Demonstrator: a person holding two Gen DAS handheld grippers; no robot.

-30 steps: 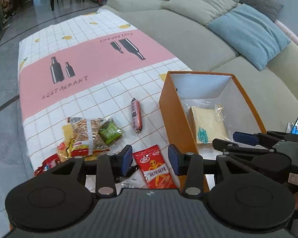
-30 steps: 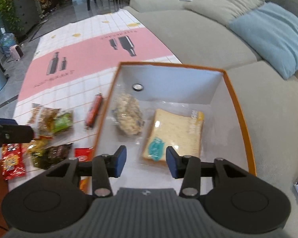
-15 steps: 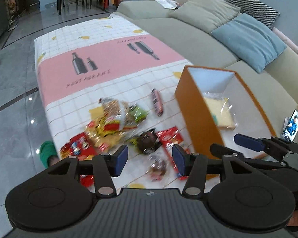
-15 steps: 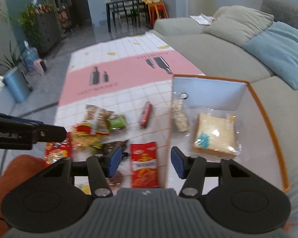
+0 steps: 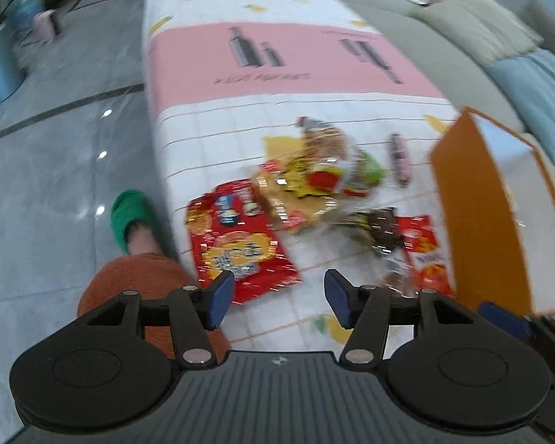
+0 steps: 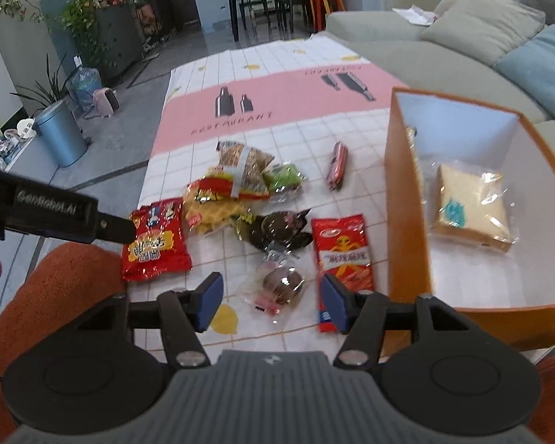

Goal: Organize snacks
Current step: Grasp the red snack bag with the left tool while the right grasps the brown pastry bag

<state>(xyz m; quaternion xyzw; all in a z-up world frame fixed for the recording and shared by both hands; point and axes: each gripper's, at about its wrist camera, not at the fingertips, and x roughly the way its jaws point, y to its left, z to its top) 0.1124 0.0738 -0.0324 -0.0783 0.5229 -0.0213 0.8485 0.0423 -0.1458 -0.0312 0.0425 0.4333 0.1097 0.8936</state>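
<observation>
Several snack packets lie on the tablecloth left of an orange box (image 6: 407, 199). A wrapped bread slice (image 6: 470, 207) lies inside the box. A red chip bag (image 6: 153, 240), a red spicy-strip packet (image 6: 342, 255), a small round brown snack (image 6: 281, 283), a sausage (image 6: 337, 164) and a yellow and green pile (image 6: 240, 188) are outside it. My right gripper (image 6: 270, 301) is open and empty above the brown snack. My left gripper (image 5: 279, 301) is open and empty, near the red chip bag (image 5: 236, 240); it also shows in the right wrist view (image 6: 55, 214).
The table (image 6: 277, 88) has a pink and white cloth. A grey sofa with cushions (image 6: 481, 29) runs along the right. A person's orange-clad knee (image 5: 137, 281) and green slipper (image 5: 129, 214) are at the table's near left edge. A blue bin (image 6: 59, 133) stands on the floor.
Both grippers pulled back and swung left, away from the box and over the loose snacks. The left view is now blurred from motion. Both stay open.
</observation>
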